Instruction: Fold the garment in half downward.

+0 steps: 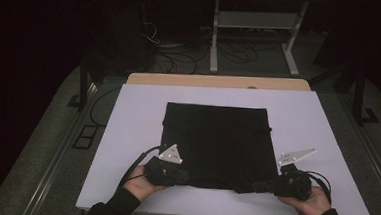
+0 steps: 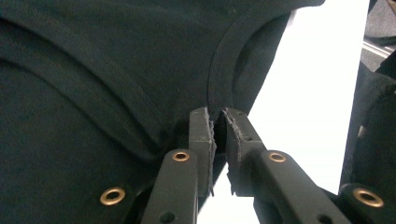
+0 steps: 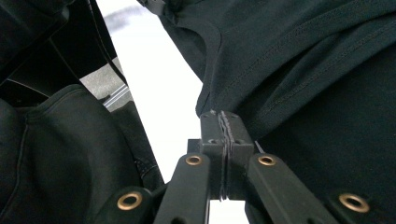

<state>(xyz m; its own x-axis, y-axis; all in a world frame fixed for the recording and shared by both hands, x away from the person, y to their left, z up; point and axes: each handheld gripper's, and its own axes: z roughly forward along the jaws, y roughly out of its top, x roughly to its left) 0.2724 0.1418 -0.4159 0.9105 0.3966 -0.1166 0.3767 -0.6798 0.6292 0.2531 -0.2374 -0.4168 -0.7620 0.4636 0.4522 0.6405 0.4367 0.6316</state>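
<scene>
The high view looks forward and down over the table point(image 1: 128, 113). Each hand-held gripper's camera sits close along its jaws, sharing the black garment's point(image 1: 216, 139) near edge.

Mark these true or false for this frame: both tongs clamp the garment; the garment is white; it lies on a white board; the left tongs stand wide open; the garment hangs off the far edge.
1. Both tongs clamp the black cotton garment: true. The left tongs and right tongs each pinch a near corner.
2. The garment is white: false, it is black.
3. It lies on the flat white rectangular board: true.
4. The left tongs stand wide open: false, they are shut on a hem.
5. The garment hangs off the far edge: false, it lies wholly on the board.
</scene>
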